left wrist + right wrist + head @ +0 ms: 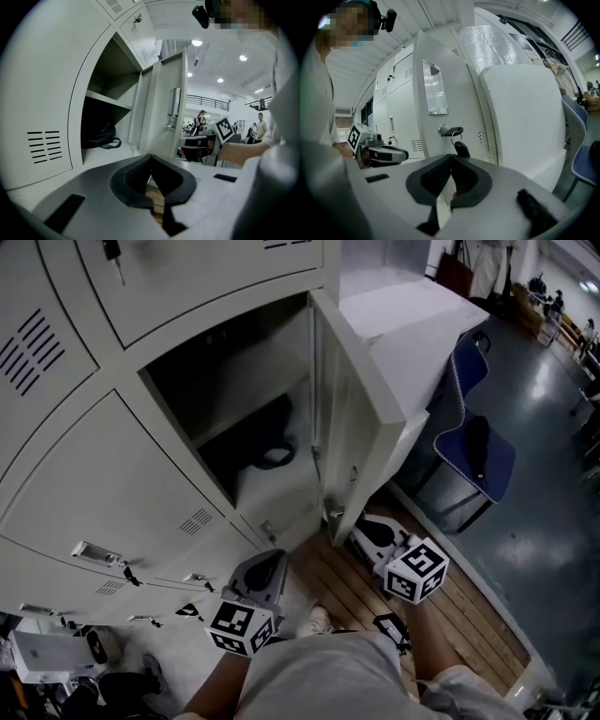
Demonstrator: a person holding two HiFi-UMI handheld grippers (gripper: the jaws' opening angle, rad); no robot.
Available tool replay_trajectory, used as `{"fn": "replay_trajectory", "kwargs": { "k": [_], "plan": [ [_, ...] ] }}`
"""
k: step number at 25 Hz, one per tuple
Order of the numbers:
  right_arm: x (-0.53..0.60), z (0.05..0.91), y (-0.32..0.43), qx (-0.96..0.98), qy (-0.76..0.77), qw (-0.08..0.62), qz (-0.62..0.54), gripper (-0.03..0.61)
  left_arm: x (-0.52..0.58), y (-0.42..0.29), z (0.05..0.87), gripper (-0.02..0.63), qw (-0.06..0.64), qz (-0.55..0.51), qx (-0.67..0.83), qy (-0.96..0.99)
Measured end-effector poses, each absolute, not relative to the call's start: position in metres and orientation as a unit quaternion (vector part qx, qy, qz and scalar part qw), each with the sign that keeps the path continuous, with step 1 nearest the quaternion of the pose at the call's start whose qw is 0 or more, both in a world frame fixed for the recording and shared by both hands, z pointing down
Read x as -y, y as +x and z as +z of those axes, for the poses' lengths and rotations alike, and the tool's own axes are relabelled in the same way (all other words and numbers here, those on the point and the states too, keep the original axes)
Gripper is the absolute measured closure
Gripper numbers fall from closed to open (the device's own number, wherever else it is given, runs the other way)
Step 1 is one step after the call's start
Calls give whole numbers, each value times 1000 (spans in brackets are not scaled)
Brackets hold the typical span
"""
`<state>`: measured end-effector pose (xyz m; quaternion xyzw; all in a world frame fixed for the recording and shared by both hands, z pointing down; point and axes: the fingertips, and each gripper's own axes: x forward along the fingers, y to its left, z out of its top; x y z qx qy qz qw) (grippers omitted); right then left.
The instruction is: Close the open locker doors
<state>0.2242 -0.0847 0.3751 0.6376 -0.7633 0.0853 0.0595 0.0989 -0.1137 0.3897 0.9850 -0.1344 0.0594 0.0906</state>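
A blue chair stands well right of the right tool, with something dark on its seat. Beneath that tool run wooden floorboards. A black bag rests on a shelf beyond the left tool.

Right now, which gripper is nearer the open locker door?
Right. The right gripper sits by the lower edge of the open door; the left gripper is further left, facing the compartment.

Black bag on the pale locker bottom, plank floor underneath it.
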Motion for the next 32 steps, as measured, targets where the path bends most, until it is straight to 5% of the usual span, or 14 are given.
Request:
{"fn": "replay_trajectory", "kwargs": {
  "k": [32],
  "plan": [
    [185,392,130,878,461,98,82,551,175,17,404,600,126,39,300,945]
  ]
}}
